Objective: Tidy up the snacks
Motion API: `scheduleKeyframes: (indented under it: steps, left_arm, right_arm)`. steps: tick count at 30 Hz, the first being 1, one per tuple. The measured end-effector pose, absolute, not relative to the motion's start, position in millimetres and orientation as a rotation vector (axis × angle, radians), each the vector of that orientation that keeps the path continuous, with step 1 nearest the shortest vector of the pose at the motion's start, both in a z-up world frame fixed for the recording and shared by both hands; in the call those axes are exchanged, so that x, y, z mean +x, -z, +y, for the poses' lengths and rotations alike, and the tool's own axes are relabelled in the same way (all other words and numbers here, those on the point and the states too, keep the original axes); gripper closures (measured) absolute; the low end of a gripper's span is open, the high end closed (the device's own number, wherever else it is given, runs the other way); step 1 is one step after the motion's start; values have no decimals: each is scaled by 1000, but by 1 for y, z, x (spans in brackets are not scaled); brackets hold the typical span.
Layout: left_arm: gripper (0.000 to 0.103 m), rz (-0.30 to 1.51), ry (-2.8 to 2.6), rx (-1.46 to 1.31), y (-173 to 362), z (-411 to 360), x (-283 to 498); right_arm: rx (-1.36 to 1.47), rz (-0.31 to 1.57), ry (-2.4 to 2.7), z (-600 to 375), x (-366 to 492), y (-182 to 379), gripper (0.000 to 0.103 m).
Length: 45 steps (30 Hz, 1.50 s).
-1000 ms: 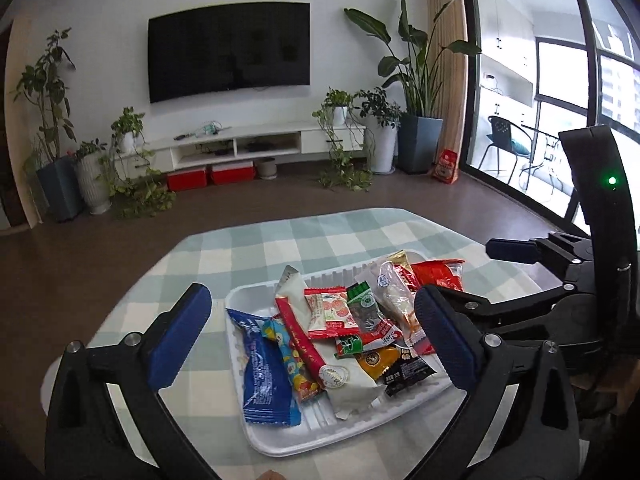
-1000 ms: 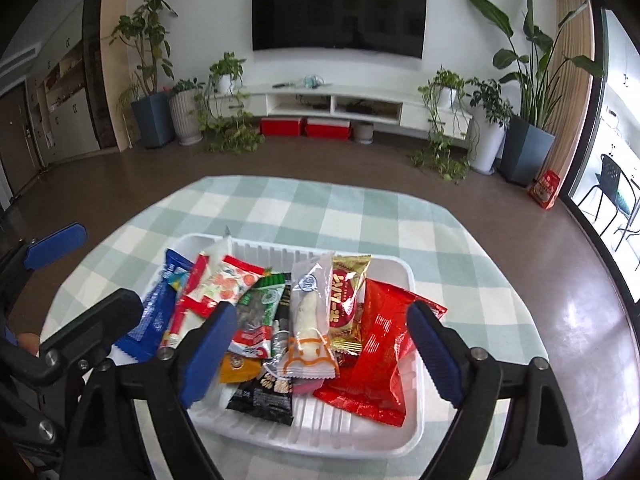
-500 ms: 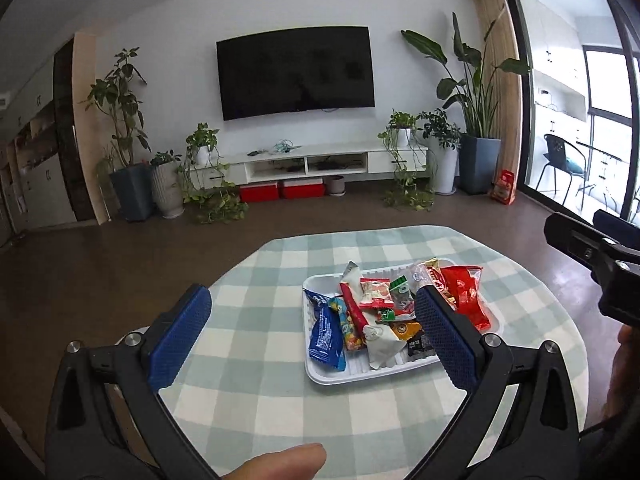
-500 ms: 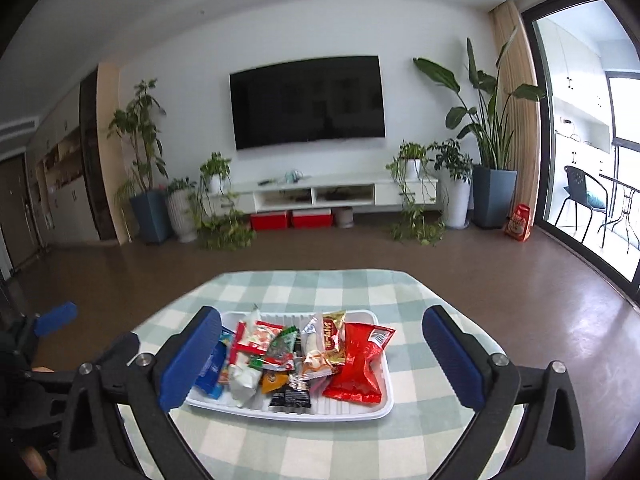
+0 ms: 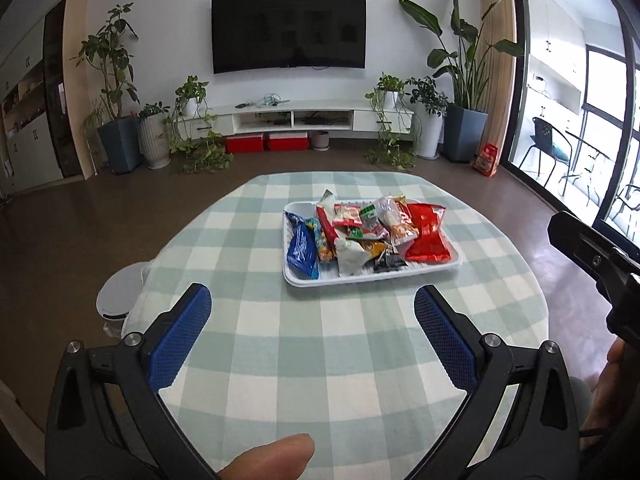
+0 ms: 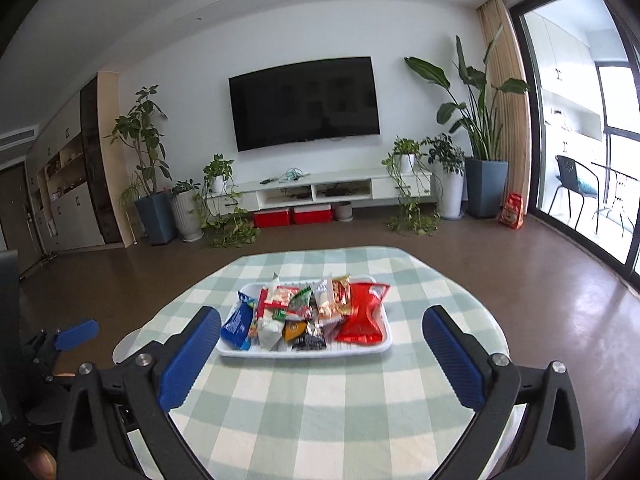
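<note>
A white tray (image 5: 372, 278) (image 6: 304, 353) rests on the round table with the green checked cloth (image 5: 280, 320) (image 6: 304, 408), past its middle. Several snack packets are piled in it, among them a blue packet (image 5: 301, 247) (image 6: 237, 326) at the left and a red bag (image 5: 427, 233) (image 6: 365, 313) at the right. My left gripper (image 5: 312, 312) is open and empty, well short of the tray over the near cloth. My right gripper (image 6: 320, 332) is also open wide with nothing held; the tray shows far off between its blue pads (image 6: 188, 360).
A white round bin (image 5: 120, 298) stands on the brown floor by the table's left edge. Across the room are a wall television (image 5: 289, 29), a low white cabinet (image 5: 296, 118) and several potted plants. Glass doors (image 5: 580, 92) are on the right. A thumb (image 5: 276, 456) shows below.
Both grippers have pulled back from just over the tray to the near side of the table, so the tray now looks small and far. The right jaws spread a little wider.
</note>
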<state>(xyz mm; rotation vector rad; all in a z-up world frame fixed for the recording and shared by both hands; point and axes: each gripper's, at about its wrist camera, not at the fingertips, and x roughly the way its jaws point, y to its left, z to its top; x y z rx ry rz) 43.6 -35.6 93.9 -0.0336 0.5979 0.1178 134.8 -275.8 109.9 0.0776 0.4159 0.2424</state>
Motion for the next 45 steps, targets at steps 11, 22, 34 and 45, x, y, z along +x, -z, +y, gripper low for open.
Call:
scheduleKeyframes:
  steps: [11,22,34,45]
  left_arm:
    - [0,662,-100,-28,-74,-48,38]
    - [0,688,-107,-44,-70,-43,45]
    - [0,697,-112,-60,-68,-39,48]
    - [0,700,-110,-60,-64,-36,47]
  right_arm:
    - [41,477,-206,-275,105,-97,0]
    - [27,481,-194,-275,97,-91,0]
    - [21,510,-191,-272,97,-84,0]
    - [14,534,-192,-271,96,-79,0]
